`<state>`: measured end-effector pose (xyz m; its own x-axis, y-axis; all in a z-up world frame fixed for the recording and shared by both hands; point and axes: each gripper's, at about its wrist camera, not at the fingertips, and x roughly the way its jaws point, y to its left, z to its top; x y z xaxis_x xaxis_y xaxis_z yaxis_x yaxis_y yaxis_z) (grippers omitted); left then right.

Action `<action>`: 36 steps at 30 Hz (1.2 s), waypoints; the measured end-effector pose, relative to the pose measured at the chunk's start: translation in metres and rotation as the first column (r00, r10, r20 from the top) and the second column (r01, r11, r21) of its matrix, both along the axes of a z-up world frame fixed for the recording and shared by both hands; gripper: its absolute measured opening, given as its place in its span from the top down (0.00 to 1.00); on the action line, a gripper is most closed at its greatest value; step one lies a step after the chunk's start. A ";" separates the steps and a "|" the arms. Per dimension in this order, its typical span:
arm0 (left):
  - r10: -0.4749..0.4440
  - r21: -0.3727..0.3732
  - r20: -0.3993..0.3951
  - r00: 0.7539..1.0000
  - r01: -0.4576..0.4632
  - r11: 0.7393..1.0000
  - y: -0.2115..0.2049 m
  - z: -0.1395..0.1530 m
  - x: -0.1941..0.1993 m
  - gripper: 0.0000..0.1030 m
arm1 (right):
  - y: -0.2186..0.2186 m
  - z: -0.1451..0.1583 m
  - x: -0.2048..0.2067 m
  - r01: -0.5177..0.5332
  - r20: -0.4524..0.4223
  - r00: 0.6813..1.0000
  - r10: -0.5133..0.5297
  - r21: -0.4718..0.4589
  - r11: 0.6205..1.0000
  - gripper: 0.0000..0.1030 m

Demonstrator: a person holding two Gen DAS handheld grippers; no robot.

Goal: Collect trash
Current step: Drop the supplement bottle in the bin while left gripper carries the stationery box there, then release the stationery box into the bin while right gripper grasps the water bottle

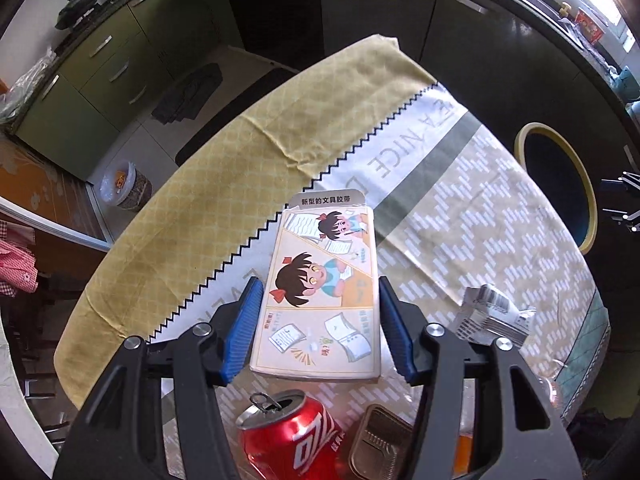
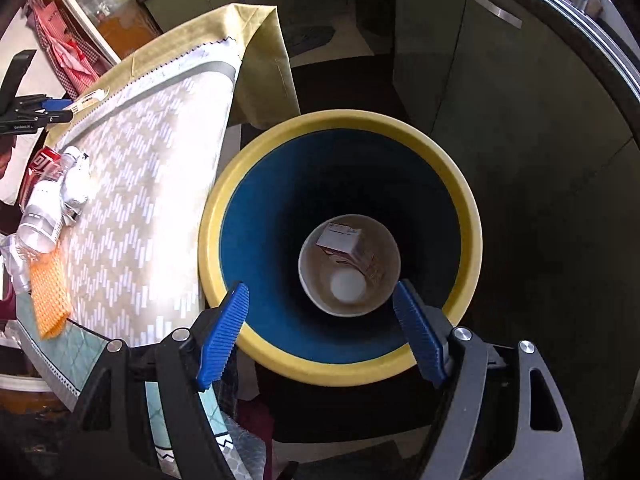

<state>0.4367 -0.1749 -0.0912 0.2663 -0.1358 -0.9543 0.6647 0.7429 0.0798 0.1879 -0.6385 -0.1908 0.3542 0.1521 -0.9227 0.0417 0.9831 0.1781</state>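
Observation:
My left gripper [image 1: 319,284] is shut on a flat cardboard box [image 1: 320,280] printed with cartoon pictures; both blue pads press its long sides, above the cloth-covered table [image 1: 200,184]. My right gripper [image 2: 320,286] hangs open over a bin [image 2: 340,118] with a yellow rim and a blue inside, which stands beside the table. Down in the bin lies a white paper cup [image 2: 384,276] with a small carton [image 2: 340,240] in it. Nothing touches the right pads. The bin [image 1: 520,140] also shows at the right of the left wrist view.
Under the left gripper lie a red drink can [image 1: 296,436] and a metal tin [image 1: 380,444]; a crumpled silver wrapper [image 1: 492,316] lies to the right. In the right wrist view, a plastic bottle [image 2: 44,208] and orange foam netting [image 2: 48,296] sit on the table. Dark cabinets stand behind.

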 end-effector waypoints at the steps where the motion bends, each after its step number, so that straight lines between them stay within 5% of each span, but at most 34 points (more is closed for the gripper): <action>1: -0.008 -0.007 0.009 1.000 0.009 1.000 -0.003 0.008 -0.004 0.47 | -0.001 0.003 -0.006 0.008 0.010 1.000 -0.008 0.010 1.000 0.28; 12: -0.170 -0.095 0.068 0.983 0.176 0.980 -0.085 0.076 -0.107 0.47 | -0.018 0.035 -0.076 0.089 0.128 0.986 -0.102 0.107 0.990 0.28; 17: -0.321 -0.117 0.006 0.947 0.319 0.940 -0.169 0.064 -0.162 0.47 | -0.031 0.047 -0.108 0.134 0.165 0.974 -0.156 0.135 0.982 0.28; 23: -0.435 -0.083 -0.060 0.898 0.430 0.899 -0.268 0.016 -0.194 0.46 | -0.041 0.050 -0.137 0.170 0.162 0.968 -0.192 0.139 0.976 0.28; 30: -0.355 -0.021 -0.083 0.931 0.354 0.935 -0.330 -0.035 -0.172 0.36 | -0.051 0.054 -0.164 0.201 0.154 0.963 -0.220 0.131 0.971 0.28; 36: -0.286 -0.042 -0.074 0.955 0.284 0.958 -0.290 -0.007 -0.164 0.36 | -0.046 0.055 -0.162 0.172 0.145 0.971 -0.191 0.131 0.976 0.28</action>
